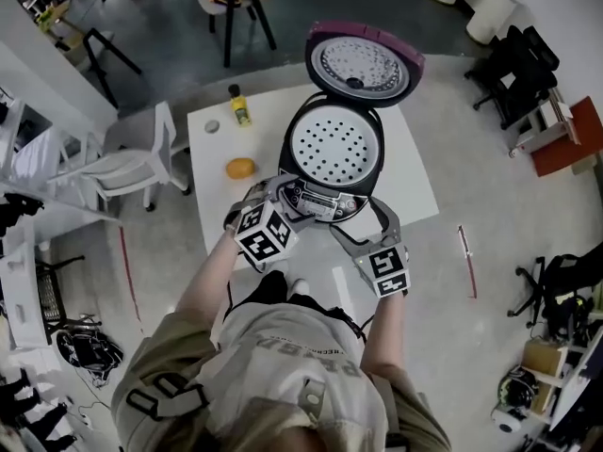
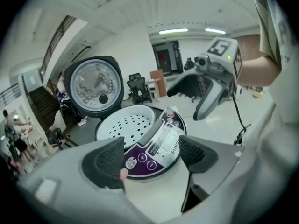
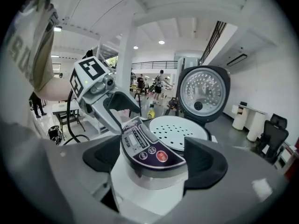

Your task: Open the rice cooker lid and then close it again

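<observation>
Head view: rice cooker on white table, lid tipped fully back, perforated inner plate exposed. Left gripper and right gripper flank the control panel. Both sets of jaws are apart, with the panel framed between them and no grip visible.

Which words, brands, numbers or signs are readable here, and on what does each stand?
"SUPOR", as far as it reads: control panel of the rice cooker.
"+" and "-": two round buttons on that panel.
Unreadable, too small or blurred: the other button labels, the print on the person's shirt, the label of the yellow bottle.
</observation>
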The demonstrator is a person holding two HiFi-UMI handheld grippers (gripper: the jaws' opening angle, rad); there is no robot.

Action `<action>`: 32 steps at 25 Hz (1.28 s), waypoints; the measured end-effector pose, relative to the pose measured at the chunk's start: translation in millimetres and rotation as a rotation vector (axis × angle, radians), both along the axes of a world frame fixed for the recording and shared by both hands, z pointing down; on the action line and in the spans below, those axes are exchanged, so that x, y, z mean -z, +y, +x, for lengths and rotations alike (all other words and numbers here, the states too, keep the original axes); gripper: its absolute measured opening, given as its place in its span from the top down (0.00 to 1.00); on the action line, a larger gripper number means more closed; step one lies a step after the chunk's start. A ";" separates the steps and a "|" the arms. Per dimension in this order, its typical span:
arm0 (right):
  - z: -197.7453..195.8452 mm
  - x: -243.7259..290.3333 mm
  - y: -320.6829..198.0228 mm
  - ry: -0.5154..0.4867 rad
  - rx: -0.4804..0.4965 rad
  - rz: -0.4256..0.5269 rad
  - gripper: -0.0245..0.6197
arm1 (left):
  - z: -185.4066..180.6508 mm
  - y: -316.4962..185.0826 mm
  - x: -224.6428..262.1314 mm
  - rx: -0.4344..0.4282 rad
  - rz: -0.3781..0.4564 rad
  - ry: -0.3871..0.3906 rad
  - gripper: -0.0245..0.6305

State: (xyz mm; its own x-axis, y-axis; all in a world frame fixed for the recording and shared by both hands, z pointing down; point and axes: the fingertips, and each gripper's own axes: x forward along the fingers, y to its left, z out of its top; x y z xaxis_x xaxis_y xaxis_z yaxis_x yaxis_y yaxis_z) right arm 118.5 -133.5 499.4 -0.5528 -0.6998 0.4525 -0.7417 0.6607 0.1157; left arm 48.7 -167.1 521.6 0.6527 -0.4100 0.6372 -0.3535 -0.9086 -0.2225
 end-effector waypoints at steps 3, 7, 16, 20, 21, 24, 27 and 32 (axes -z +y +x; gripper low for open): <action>18.9 3.5 2.0 -0.045 -0.052 0.023 0.33 | -5.9 -7.8 10.3 0.094 -0.032 0.114 0.38; 39.9 21.3 -0.7 -0.159 -0.107 0.070 0.33 | -16.2 -17.8 17.6 0.145 -0.014 0.132 0.38; 83.2 66.0 -23.8 -0.380 -0.184 0.145 0.33 | -15.7 -54.0 73.2 0.167 0.047 0.261 0.38; 92.8 69.8 -42.7 -0.354 -0.209 0.173 0.33 | -18.1 -82.5 94.2 0.198 0.052 0.338 0.38; 94.2 70.8 -47.6 -0.351 -0.217 0.175 0.33 | -19.4 -88.9 97.4 0.196 0.057 0.341 0.38; 95.0 84.2 -64.7 -0.393 -0.236 0.187 0.33 | -25.6 -109.3 109.5 0.181 0.085 0.346 0.38; 99.6 103.9 -85.4 -0.447 -0.243 0.221 0.33 | -27.9 -135.3 122.7 0.167 0.111 0.369 0.38; 107.7 121.8 -121.2 -0.404 -0.246 0.270 0.33 | -28.9 -174.8 133.6 0.123 0.157 0.333 0.38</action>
